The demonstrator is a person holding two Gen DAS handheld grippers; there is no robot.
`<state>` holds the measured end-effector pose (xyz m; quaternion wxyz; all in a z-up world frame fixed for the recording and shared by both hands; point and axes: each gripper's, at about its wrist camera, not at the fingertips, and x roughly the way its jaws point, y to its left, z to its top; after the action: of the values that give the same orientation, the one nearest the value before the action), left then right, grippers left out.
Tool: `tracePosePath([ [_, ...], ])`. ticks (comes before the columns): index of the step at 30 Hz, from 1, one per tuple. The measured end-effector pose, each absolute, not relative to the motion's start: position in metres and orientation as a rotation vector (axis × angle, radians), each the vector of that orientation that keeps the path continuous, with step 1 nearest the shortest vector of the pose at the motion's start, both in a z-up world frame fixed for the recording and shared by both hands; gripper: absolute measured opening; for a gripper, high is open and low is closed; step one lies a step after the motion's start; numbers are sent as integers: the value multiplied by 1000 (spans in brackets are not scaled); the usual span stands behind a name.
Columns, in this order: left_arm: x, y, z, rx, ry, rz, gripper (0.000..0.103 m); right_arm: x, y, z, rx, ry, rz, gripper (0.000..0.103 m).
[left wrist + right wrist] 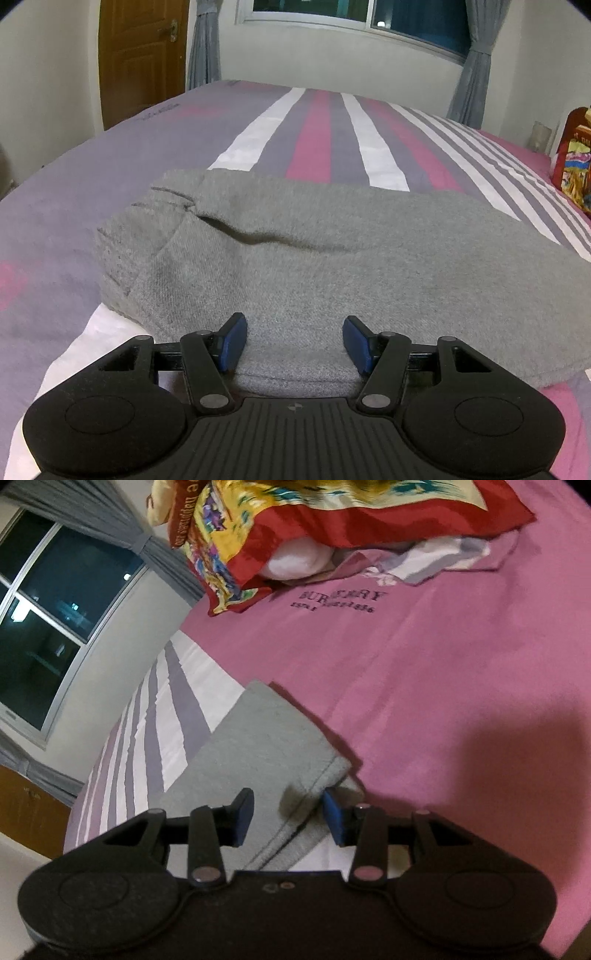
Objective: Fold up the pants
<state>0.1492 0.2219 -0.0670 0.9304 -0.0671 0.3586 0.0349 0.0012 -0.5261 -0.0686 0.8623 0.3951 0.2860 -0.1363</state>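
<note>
Grey pants [295, 254] lie folded flat on the striped bed, waistband end at the left with a pocket slit showing. My left gripper [294, 341] is open, its blue pads on either side of the pants' near edge, low over the cloth. In the right wrist view a leg end of the grey pants [258, 746] lies across the stripes and pink sheet. My right gripper [288, 818] is open, straddling the hemmed edge; the right blue pad [334, 821] sits beside or under the corner of the cloth.
The bed [314, 136] has purple, pink and white stripes. A red and yellow patterned pillow [295, 528] lies at the head on the pink sheet [443, 664], and also shows at the right edge of the left wrist view [574, 158]. A door [140, 55] and a window [351, 14] stand beyond.
</note>
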Motion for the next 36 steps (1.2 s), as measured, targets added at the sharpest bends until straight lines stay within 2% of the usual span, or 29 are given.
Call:
tracePosePath([
  [1, 149, 222, -67, -140, 735, 71, 59, 5, -526, -70, 826, 614, -276, 12],
  [2, 149, 222, -67, -139, 735, 71, 59, 9, -526, -72, 823, 638, -272, 5],
  [7, 150, 223, -68, -132, 741, 64, 59, -9, -516, -58, 782, 542, -270, 4],
  [11, 151, 222, -67, -126, 748, 62, 59, -6, -526, -84, 844, 609, -296, 4],
  [14, 149, 222, -58, -124, 743, 73, 59, -9, -522, -79, 845, 593, -296, 12],
  [16, 138, 228, -45, -149, 688, 93, 59, -13, -518, -68, 811, 580, -294, 24],
  [19, 118, 251, -31, -229, 602, 179, 59, -22, -515, -55, 748, 551, -291, 34],
  [22, 102, 285, -26, -373, 547, 246, 59, -27, -518, -54, 732, 552, -287, 39],
  [30, 110, 316, -56, -636, 641, 195, 59, -19, -518, -63, 781, 560, -316, 47],
  [31, 114, 315, -59, -636, 645, 196, 54, -17, -516, -64, 775, 568, -318, 49],
  [32, 117, 314, -62, -631, 641, 199, 25, -17, -513, -64, 770, 572, -318, 50],
  [33, 121, 313, -62, -619, 643, 213, 12, -16, -511, -65, 767, 576, -316, 51],
  [36, 126, 309, -55, -577, 602, 212, 11, -14, -506, -66, 766, 583, -316, 51],
])
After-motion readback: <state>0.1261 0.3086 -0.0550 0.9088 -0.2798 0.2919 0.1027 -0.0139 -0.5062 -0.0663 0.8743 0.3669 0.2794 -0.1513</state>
